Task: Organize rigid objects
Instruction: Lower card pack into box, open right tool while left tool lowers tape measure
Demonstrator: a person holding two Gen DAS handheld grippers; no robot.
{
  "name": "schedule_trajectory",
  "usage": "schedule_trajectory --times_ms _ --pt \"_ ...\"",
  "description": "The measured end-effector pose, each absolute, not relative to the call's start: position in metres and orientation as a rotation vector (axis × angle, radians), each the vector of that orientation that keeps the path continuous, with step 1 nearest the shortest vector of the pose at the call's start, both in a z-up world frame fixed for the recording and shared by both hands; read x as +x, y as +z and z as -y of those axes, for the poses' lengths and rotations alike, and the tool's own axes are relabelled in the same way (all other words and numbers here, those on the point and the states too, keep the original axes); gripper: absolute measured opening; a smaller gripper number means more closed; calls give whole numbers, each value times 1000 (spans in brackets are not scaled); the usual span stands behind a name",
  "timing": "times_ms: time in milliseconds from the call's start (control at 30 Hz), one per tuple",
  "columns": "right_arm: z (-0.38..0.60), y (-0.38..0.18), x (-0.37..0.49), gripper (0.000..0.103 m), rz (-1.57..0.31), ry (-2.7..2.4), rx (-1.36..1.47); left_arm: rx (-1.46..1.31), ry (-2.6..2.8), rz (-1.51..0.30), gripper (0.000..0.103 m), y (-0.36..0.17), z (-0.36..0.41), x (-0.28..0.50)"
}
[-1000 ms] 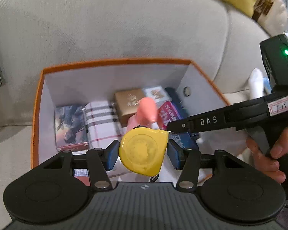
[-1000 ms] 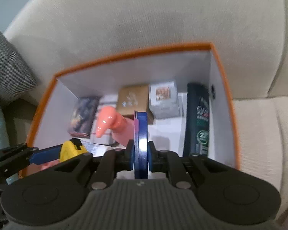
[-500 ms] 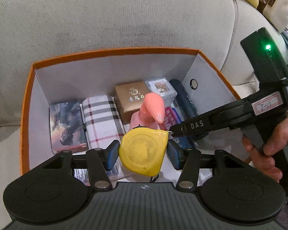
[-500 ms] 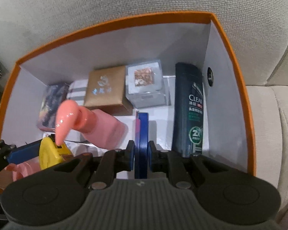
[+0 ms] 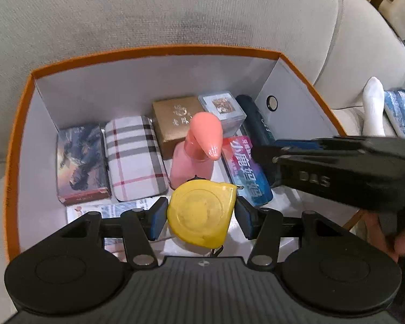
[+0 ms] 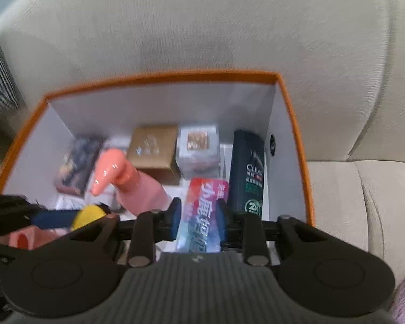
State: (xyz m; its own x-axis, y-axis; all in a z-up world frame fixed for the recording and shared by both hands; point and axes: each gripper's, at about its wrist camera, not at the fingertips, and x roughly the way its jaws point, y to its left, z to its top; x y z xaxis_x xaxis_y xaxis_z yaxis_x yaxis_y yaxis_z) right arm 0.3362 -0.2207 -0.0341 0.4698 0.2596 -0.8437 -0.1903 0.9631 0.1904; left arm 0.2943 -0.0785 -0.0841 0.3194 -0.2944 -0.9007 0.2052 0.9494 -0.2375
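Right claw [image 6: 198, 222] just spread, flat blue-pink packet [image 6: 202, 210] dropped flat between its pads beside the shampoo bottle [image 6: 247, 170]; left claw [image 5: 199, 217] pinching yellow tape measure [image 5: 201, 213], likely next in.

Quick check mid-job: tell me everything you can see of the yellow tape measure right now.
The tape measure is a rounded yellow plastic case with a circular embossed face toward the camera and a small metal hook tip at its upper right corner. A dark strap shows below it. It sits clamped between the blue pads of the left gripper, held above the orange-rimmed box, just in front of the pink pump bottle. In the right wrist view only a yellow edge shows.
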Motion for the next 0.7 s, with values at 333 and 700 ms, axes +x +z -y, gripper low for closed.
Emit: schedule_trajectory --times_ms 333,700 --pt "229 -22 308 27 -838 248 118 -136 -276 -1317 61 -102 92 311" --pt "233 -22 301 28 -810 262 125 -136 -269 -1375 62 -110 95 318"
